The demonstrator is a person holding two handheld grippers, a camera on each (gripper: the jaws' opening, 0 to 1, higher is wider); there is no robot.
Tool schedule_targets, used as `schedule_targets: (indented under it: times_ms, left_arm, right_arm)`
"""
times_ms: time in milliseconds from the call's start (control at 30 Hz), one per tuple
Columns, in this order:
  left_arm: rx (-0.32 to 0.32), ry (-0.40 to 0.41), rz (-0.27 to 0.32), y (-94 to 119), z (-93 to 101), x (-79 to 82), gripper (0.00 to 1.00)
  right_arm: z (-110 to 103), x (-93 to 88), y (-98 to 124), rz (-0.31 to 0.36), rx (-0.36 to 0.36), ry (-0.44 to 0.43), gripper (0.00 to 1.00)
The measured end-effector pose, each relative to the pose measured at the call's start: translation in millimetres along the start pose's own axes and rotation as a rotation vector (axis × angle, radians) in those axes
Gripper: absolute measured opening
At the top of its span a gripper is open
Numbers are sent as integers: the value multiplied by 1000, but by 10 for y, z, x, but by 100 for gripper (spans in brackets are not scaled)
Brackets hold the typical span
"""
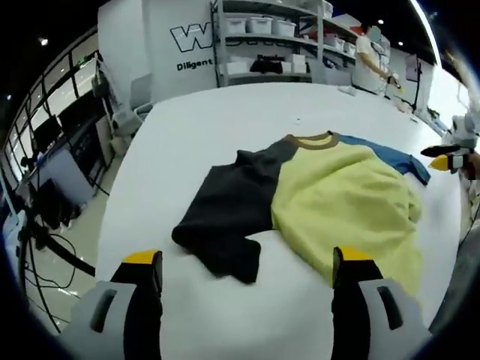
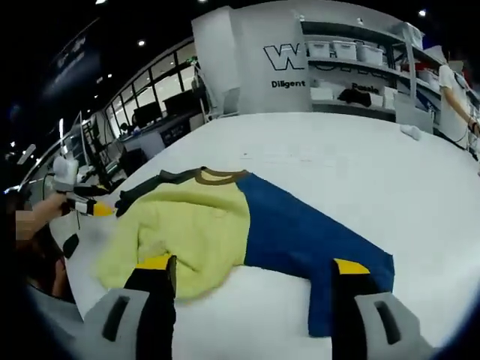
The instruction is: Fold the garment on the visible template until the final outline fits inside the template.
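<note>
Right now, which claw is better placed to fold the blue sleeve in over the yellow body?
Right, probably. The right claw hangs open just short of the blue sleeve. The left claw faces the dark sleeve, with the yellow body between it and the blue side.

A white partition [image 1: 176, 45] with dark lettering stands at upper centre. Right of it, metal shelving [image 1: 274, 37] holds white bins [image 2: 345, 49]. Desks with monitors [image 1: 45, 127] line the left edge.
</note>
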State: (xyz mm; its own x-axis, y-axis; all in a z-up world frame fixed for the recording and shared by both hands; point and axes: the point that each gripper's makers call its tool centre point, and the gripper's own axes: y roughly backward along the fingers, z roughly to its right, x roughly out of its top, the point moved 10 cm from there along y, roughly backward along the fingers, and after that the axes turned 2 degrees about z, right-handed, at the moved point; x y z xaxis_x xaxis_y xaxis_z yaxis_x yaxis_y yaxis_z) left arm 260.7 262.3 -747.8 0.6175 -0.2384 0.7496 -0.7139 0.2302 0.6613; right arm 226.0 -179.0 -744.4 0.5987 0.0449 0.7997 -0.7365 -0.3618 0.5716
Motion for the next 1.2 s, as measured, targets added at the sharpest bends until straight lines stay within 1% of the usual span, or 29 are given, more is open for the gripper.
schedule_targets:
  times_ms: [33,67,133,200,233,267,300,333,400,433,500,567,600,633,667,800,867,900,967,1100,1133,1167,1200]
  left_arm:
    - [-1,1,-2,4,11,-4,99]
    - [-3,4,-7,22,47,-16,99]
    - [-9,7,-10,66,103,-32,99]
    - [-37,27,8,107,186,-44,99]
    - [-51,40,7,126,233,-54,99]
    - [-57,43,9,131,250,-57,99]
    - [-78,43,20,149,303,-64,99]
    - [-84,42,23,157,322,-67,99]
    - [-106,46,36,213,436,-96,99]
    - [-107,48,39,231,463,-106,99]
    - [-136,51,58,266,547,-128,99]
    - [-157,53,59,292,602,-154,99]
    - [-184,41,61,309,651,-175,99]
    - [-190,46,58,323,678,-190,99]
    - [-208,40,58,341,719,-210,99]
    - [-226,28,56,405,820,-296,99]
    - [-265,70,69,427,896,-345,99]
    - [-280,78,66,432,918,-362,98]
    - [-287,88,68,442,954,-397,97]
    - [-294,69,67,441,1026,-455,92]
    - [-300,43,47,439,1057,-477,91]
    - [-280,25,22,438,1079,-503,90]
    - [-279,1,6,435,1093,-520,89]
  right_arm:
    - [-18,-7,-4,-2,6,1,89]
    - [-84,-31,-9,-7,19,2,90]
    - [-138,-63,-19,-21,43,4,91]
    - [-191,-92,-20,-29,61,-2,94]
    - [-229,-107,-14,-33,69,-1,96]
    - [-249,-117,-13,-36,74,1,97]
    - [-262,-125,-11,-39,76,2,98]
    - [-272,-131,-9,-40,78,3,97]
    - [-349,-174,-8,-35,90,12,95]
    - [-380,-192,-7,-39,94,15,94]
    - [-445,-245,-12,-41,98,11,92]
    - [-482,-279,-22,-24,103,5,90]
    - [-506,-307,-32,-31,110,3,89]
    - [-522,-322,-35,-36,115,0,88]
    - [-551,-346,-35,-39,118,-2,86]
    - [-670,-425,-42,-46,144,16,83]
    - [-714,-461,-61,-42,151,18,81]
    - [-735,-477,-71,-45,154,22,81]
    - [-775,-507,-83,-52,155,35,77]
    - [-823,-532,-103,-34,166,44,70]
    - [-830,-539,-110,-33,169,44,70]
    - [-845,-554,-123,-37,177,42,69]
    - [-857,-571,-134,-42,181,38,69]
